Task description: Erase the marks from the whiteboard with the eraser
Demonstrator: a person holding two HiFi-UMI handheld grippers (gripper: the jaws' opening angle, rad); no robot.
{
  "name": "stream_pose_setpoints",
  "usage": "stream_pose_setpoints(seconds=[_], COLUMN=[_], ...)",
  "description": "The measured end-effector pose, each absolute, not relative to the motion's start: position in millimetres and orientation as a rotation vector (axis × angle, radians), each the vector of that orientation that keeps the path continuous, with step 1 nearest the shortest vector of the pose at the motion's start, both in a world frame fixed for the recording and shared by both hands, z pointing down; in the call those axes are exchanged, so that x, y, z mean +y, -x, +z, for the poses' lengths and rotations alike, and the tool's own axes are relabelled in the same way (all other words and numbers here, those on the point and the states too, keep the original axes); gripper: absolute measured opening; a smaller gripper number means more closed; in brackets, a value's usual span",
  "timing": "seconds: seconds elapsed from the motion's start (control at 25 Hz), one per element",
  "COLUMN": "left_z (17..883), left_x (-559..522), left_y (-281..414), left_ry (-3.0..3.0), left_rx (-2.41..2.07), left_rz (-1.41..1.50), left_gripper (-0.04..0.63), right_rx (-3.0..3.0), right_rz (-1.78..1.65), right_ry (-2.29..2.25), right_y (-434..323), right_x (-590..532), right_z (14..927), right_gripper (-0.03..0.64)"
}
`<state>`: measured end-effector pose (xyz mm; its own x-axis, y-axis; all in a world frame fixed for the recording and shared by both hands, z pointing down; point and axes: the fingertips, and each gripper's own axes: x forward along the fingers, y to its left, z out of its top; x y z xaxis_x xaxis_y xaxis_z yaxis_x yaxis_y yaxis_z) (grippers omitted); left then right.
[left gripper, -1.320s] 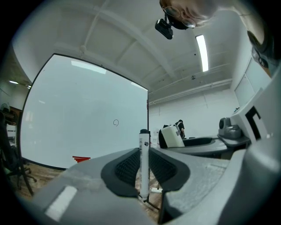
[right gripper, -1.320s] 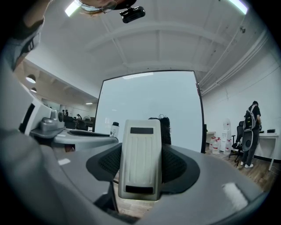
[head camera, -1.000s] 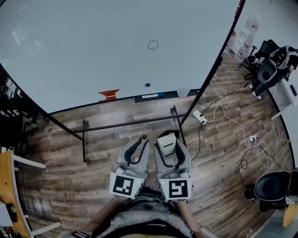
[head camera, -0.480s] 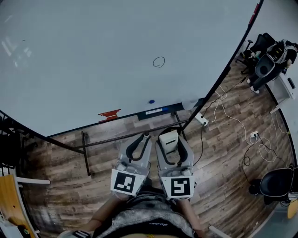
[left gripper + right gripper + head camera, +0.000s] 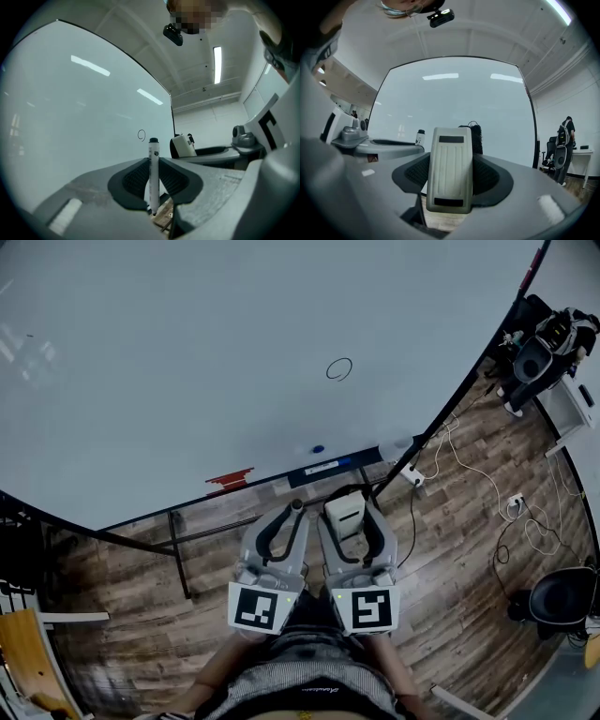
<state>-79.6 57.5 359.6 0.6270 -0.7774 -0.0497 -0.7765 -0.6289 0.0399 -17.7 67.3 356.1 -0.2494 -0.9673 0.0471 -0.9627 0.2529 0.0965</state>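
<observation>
A large whiteboard (image 5: 187, 352) fills the upper head view and carries a small drawn circle mark (image 5: 338, 369), which shows as a circle mark (image 5: 141, 135) in the left gripper view. My left gripper (image 5: 292, 514) is shut on a white marker (image 5: 153, 173) with a black cap, held upright. My right gripper (image 5: 345, 513) is shut on a cream, ribbed eraser (image 5: 450, 168), also seen as the eraser (image 5: 343, 516) from above. Both grippers hang side by side below the board's lower edge, apart from the board.
The board's tray (image 5: 323, 468) holds a red item (image 5: 229, 481) and a small blue magnet (image 5: 318, 449). A black stand bar (image 5: 178, 549) crosses the wooden floor. Cables and a power strip (image 5: 410, 475) lie at right, near office chairs (image 5: 536, 357).
The head view has shifted: the board and circle mark sit lower and further right in the picture. Both grippers keep their holds and stay side by side.
</observation>
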Motion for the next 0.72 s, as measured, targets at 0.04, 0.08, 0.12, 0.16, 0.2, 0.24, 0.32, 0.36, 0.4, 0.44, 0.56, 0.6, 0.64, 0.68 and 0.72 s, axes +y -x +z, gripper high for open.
stream_pose_setpoints(seconds=[0.04, 0.08, 0.12, 0.16, 0.2, 0.24, 0.32, 0.36, 0.4, 0.44, 0.56, 0.6, 0.64, 0.68, 0.72], left_z=[361, 362, 364, 365, 365, 366, 366, 366, 365, 363, 355, 354, 352, 350, 348], left_x=[55, 52, 50, 47, 44, 41, 31, 26, 20, 14, -5, -11, -18, -25, -32], left_y=[81, 82, 83, 84, 85, 86, 87, 87, 87, 86, 78, 75, 71, 66, 61], left_ry=[-2.815, -2.807, -2.799, -2.793, -2.789, -2.783, -2.764, -2.754, -2.747, -2.743, -2.737, -2.736, -2.736, -2.737, -2.738], left_rx=[-1.353, -1.36, -1.368, -1.378, -1.388, -1.399, -1.423, -1.438, -1.455, -1.472, -1.516, -1.525, -1.534, -1.542, -1.55], left_rz=[-0.095, -0.093, -0.09, -0.086, -0.083, -0.08, -0.071, -0.066, -0.062, -0.06, -0.069, -0.073, -0.075, -0.075, -0.074], left_gripper=[0.069, 0.069, 0.069, 0.069, 0.069, 0.069, 0.069, 0.069, 0.069, 0.069, 0.069, 0.069, 0.069, 0.069, 0.069], right_rx=[-2.409, -2.411, -2.414, -2.419, -2.426, -2.436, -2.46, -2.475, -2.493, -2.511, -2.551, -2.558, -2.566, -2.577, -2.588], right_rz=[-0.066, -0.058, -0.05, -0.045, -0.044, -0.047, -0.051, -0.052, -0.051, -0.049, -0.058, -0.065, -0.07, -0.073, -0.075], right_ry=[-1.858, -1.852, -1.845, -1.838, -1.83, -1.82, -1.801, -1.794, -1.788, -1.782, -1.768, -1.765, -1.76, -1.751, -1.74], right_y=[18, 18, 19, 20, 21, 22, 22, 21, 20, 18, 8, 4, 0, -4, -9], right_x=[63, 58, 53, 48, 42, 37, 24, 18, 11, 4, -17, -24, -30, -37, -44], right_z=[358, 360, 362, 363, 363, 363, 361, 359, 357, 354, 345, 343, 341, 340, 339], right_gripper=[0.251, 0.25, 0.25, 0.25, 0.25, 0.25, 0.249, 0.249, 0.249, 0.249, 0.249, 0.249, 0.249, 0.249, 0.249])
